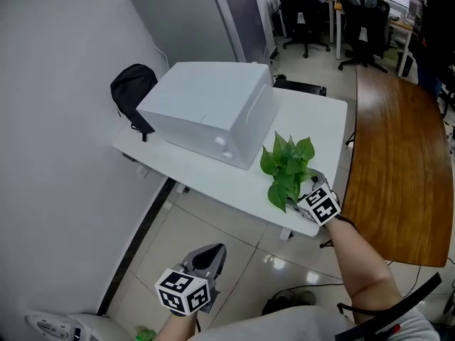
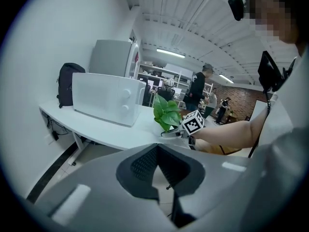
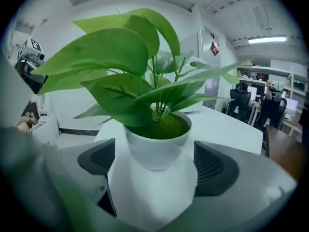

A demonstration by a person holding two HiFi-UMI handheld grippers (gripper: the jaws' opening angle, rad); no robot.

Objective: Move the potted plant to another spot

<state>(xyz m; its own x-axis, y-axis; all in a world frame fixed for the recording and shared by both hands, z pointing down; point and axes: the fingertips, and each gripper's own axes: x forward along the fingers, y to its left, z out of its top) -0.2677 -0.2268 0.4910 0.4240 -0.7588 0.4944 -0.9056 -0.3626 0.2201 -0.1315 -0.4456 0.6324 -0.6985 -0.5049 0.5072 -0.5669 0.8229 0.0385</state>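
Left gripper (image 1: 212, 256), clenched and empty, hangs over the floor. On the table (image 1: 213, 185), a bag (image 1: 133, 91) and a microwave (image 1: 213, 109) stand left of the plant (image 1: 286, 168), which has broad green leaves in a round white pot and sits near the front right corner. Right gripper (image 1: 315, 183) straddles the pot, jaws released and not touching it.

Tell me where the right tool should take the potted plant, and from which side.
Take the white pot by its round wall just under the rim, coming in level from the table's near edge. The leaves spread wide above the pot and would probably block a top approach. The right tool straddles the pot, jaws apart, not touching it.
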